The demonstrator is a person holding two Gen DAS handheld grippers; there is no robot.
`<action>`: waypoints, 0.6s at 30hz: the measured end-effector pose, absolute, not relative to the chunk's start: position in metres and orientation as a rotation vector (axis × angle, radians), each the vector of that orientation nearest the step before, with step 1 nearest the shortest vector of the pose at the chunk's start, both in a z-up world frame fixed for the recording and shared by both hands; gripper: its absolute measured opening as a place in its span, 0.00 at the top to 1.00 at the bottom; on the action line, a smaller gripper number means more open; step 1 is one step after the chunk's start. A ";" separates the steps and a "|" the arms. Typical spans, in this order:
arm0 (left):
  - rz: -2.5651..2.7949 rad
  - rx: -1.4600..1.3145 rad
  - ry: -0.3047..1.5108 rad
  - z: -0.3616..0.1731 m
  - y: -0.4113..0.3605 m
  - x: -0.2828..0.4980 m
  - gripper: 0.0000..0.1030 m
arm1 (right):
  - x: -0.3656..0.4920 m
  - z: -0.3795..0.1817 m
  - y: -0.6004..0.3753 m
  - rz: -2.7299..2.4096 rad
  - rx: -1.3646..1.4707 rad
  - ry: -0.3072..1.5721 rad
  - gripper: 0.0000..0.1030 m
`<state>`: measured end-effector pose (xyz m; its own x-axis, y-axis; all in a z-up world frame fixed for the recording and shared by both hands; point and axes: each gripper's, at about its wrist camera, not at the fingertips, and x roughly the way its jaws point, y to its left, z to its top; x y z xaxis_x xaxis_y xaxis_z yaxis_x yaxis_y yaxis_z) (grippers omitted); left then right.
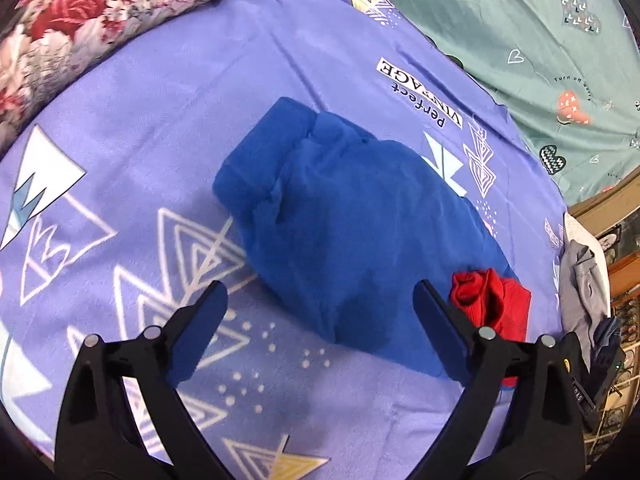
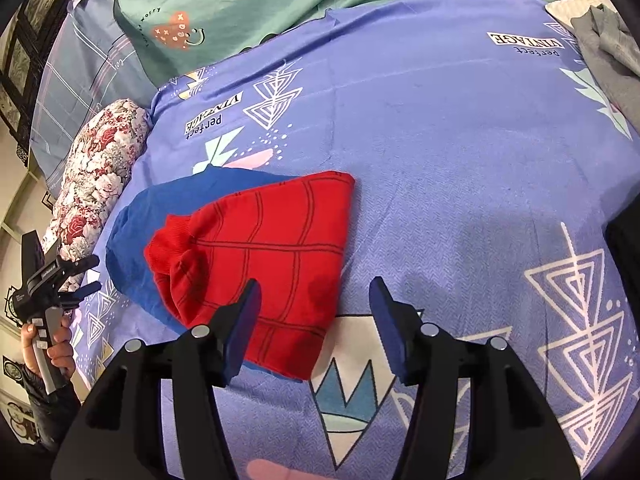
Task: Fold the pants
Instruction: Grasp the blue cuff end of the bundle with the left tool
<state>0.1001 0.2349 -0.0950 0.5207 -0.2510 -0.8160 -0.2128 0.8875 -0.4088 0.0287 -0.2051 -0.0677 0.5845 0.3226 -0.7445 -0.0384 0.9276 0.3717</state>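
Folded blue pants [image 1: 344, 224] lie on the purple bedspread [image 1: 160, 128], with a cuffed end at the far left. A folded red garment with black grid lines [image 2: 272, 256] lies on the near end of the blue pants [image 2: 132, 224]; it also shows in the left wrist view [image 1: 492, 300]. My left gripper [image 1: 320, 300] is open and empty, above the near part of the blue pants. My right gripper [image 2: 314, 296] is open and empty, just above the near right corner of the red garment. The left gripper also shows in a hand at the far left of the right wrist view [image 2: 88, 276].
A floral quilt roll [image 1: 80, 20] lies along the left side of the bedspread. A green patterned sheet [image 1: 520, 32] covers the far part of the bed. A grey garment [image 2: 612, 52] lies at the bed's right edge. Wooden furniture [image 1: 616, 240] stands past that edge.
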 end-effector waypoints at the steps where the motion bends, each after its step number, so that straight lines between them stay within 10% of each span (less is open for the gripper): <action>1: -0.023 -0.512 1.045 -0.098 0.236 0.105 0.12 | 0.029 -0.067 -0.204 0.216 0.332 0.927 0.45; 18: -0.097 -0.638 1.090 -0.129 0.243 0.140 0.20 | 0.043 -0.073 -0.189 0.228 0.343 0.938 0.43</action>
